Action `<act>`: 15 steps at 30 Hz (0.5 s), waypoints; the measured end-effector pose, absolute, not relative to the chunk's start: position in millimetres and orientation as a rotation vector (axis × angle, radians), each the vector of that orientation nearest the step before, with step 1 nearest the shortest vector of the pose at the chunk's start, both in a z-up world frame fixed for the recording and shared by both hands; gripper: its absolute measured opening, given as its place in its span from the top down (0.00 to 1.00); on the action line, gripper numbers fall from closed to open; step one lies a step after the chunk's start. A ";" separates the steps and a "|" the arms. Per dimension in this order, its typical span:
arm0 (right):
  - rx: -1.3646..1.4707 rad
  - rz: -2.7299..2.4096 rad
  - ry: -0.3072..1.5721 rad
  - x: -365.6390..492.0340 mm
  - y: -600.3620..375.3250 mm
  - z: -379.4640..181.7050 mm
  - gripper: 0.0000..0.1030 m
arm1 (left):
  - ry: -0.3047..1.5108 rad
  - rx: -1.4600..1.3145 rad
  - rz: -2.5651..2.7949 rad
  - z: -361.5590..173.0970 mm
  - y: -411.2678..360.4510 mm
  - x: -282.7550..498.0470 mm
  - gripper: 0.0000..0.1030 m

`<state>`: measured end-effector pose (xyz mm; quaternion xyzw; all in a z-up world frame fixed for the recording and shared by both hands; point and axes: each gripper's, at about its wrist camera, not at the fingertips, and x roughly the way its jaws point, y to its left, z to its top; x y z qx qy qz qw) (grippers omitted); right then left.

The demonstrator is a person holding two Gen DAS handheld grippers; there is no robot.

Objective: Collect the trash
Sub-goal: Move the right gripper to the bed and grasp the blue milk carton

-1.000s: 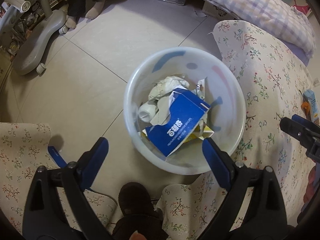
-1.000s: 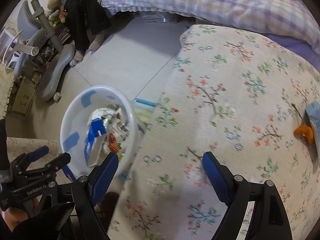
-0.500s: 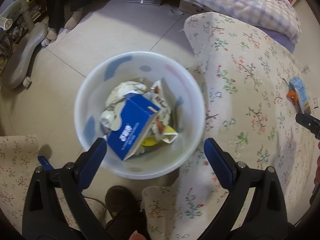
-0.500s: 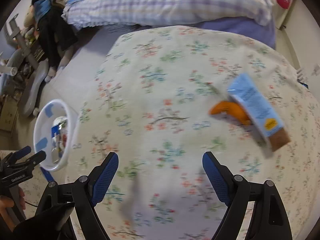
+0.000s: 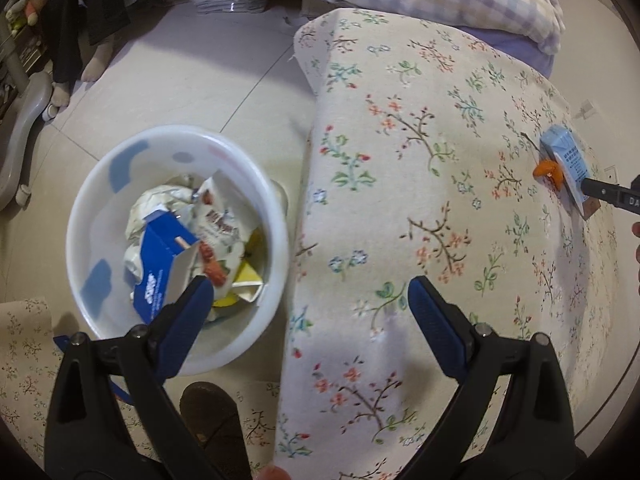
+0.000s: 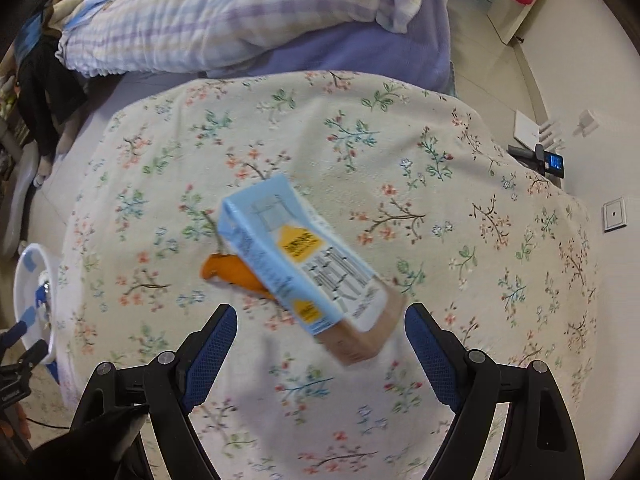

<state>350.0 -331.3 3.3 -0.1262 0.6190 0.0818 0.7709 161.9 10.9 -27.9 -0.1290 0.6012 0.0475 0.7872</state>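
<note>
Trash I'm after is the light-blue carton (image 6: 308, 268), lying tilted on the floral-covered desk (image 6: 460, 184) at the centre of the right wrist view, touching an orange peel (image 6: 232, 272) on its left. My right gripper (image 6: 320, 344) hangs just above the carton's brown end with its jaws spread wide and nothing between them. My left gripper (image 5: 308, 312) is also spread and empty, low in its frame beside the white bin (image 5: 80, 216) at left. I judge two risks: the pads could skid off the slanted carton, or snag loose cloth. The peel may get knocked aside.
</note>
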 end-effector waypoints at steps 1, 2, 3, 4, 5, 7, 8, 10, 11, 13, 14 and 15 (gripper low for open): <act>-0.296 0.180 1.348 352.0 -330.9 -2.1 0.15 | 1.297 -0.273 0.096 -28.2 7.2 164.4 0.05; -0.308 0.183 1.353 353.4 -330.6 -6.3 0.15 | 1.298 -0.267 0.089 -28.5 4.5 166.1 0.05; -0.317 0.189 1.359 355.7 -331.0 -11.5 0.16 | 1.297 -0.257 0.080 -28.2 -0.3 169.2 0.05; -0.320 0.196 1.364 356.8 -331.0 -15.5 0.17 | 1.292 -0.243 0.073 -27.3 -5.7 172.4 0.05; -0.323 0.204 1.365 357.6 -331.2 -19.1 0.19 | 1.288 -0.234 0.069 -26.9 -8.2 174.2 0.05; -0.357 0.199 1.340 357.3 -332.6 -22.1 0.30 | 1.282 -0.213 0.053 -25.4 -18.3 180.0 0.05; -0.360 0.206 1.330 356.3 -333.1 -20.8 0.32 | 1.279 -0.207 0.041 -24.7 -24.1 183.5 0.05; -0.362 0.218 1.294 353.7 -336.3 -13.5 0.46 | 1.274 -0.191 0.013 -23.4 -36.7 189.4 0.05; -0.353 0.222 1.286 352.3 -339.4 -8.7 0.48 | 1.271 -0.185 0.000 -23.1 -41.0 191.8 0.05; -0.326 0.220 1.273 349.8 -348.6 0.9 0.56 | 1.264 -0.165 -0.031 -22.9 -55.8 198.2 0.05; -0.314 0.218 1.265 347.9 -353.9 6.4 0.56 | 1.263 -0.155 -0.045 -23.1 -63.2 201.3 0.05; -0.292 0.216 1.263 345.2 -361.2 11.3 0.56 | 1.262 -0.145 -0.059 -23.1 -70.0 203.8 0.05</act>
